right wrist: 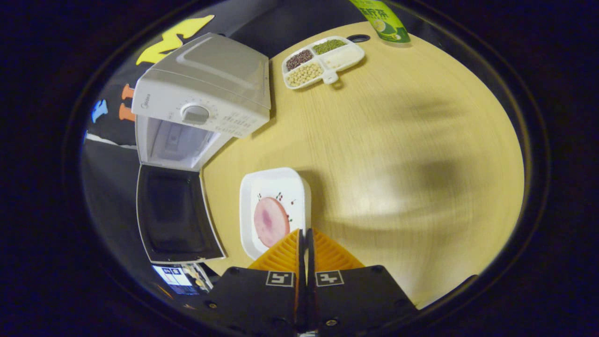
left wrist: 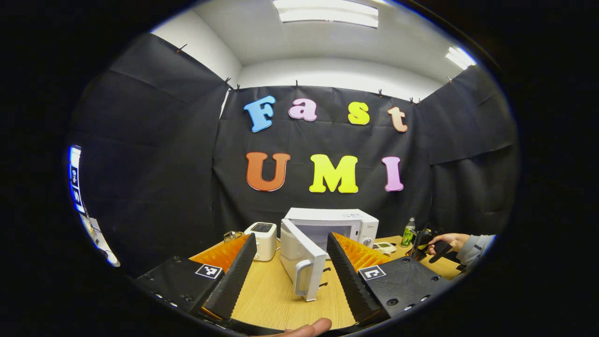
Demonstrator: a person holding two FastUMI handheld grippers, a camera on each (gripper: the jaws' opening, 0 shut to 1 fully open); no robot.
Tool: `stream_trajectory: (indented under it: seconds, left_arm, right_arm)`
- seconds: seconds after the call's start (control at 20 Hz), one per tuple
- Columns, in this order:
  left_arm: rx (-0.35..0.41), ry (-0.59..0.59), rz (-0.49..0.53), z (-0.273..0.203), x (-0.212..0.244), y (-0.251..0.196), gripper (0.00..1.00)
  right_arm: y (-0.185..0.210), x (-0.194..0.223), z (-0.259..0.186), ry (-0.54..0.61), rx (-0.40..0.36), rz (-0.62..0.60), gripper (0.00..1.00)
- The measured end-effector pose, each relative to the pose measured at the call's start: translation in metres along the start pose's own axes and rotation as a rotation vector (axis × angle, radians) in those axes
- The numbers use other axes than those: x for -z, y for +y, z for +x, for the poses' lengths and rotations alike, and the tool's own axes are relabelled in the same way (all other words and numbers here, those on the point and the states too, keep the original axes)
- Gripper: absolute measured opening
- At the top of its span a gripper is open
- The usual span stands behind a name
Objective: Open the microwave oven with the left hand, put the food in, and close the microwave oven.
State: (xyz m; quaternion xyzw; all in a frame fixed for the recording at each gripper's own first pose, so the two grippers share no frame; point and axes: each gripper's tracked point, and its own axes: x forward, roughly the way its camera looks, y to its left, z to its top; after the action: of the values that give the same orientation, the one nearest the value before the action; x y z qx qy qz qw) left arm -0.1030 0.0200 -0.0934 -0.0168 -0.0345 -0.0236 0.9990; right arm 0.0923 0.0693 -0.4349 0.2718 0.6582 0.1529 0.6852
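The white microwave (left wrist: 337, 224) stands at the back of the wooden table (left wrist: 281, 299) with its door (left wrist: 302, 262) swung open. My left gripper (left wrist: 291, 236) is open, and the door with its handle shows between the spread fingers, untouched. In the right gripper view the microwave (right wrist: 206, 93) shows its open cavity (right wrist: 173, 140) and dark door window (right wrist: 173, 213). My right gripper (right wrist: 304, 234) is shut on the rim of a white square plate (right wrist: 271, 187) that carries a pink slice of food (right wrist: 270, 221). The plate is beside the open door.
A white toaster (left wrist: 262, 238) stands left of the microwave. A divided tray of beans (right wrist: 323, 58) and a green bottle (right wrist: 381, 21) stand to the microwave's right. A hand (left wrist: 444, 241) holds the other gripper at the table's right. The wooden table (right wrist: 398, 164) is bare beyond the plate.
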Motion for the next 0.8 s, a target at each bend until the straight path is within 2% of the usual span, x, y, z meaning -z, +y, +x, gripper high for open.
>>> stream_trajectory:
  seconds: [0.05, 0.1, 0.3, 0.5, 0.55, 0.6, 0.8]
  left_arm:
    - [0.003, -0.002, 0.003, -0.002, 0.002, 0.0, 0.9]
    - [0.008, -0.002, 0.008, -0.004, 0.004, 0.0, 0.9]
    - [0.014, -0.003, 0.021, -0.006, 0.002, 0.001, 0.9]
    - [0.01, -0.009, 0.036, -0.007, 0.002, 0.005, 0.9]
    - [0.008, -0.008, 0.038, -0.008, 0.003, 0.007, 0.9]
    - [0.007, -0.008, 0.04, -0.008, 0.003, 0.009, 0.9]
    - [0.005, -0.008, 0.035, -0.008, 0.002, 0.013, 0.9]
  right_arm:
    - [0.007, 0.004, -0.004, -0.011, -0.013, 0.007, 0.0]
    - [0.014, 0.008, -0.006, -0.022, -0.021, 0.015, 0.04]
    - [0.038, 0.011, -0.007, -0.088, -0.049, 0.103, 0.04]
    - [0.059, 0.007, 0.014, -0.136, -0.068, 0.205, 0.04]
    - [0.065, 0.006, 0.021, -0.146, -0.075, 0.236, 0.0]
    - [0.07, 0.006, 0.027, -0.153, -0.08, 0.267, 0.04]
    - [0.098, -0.004, 0.047, -0.258, -0.114, 0.391, 0.04]
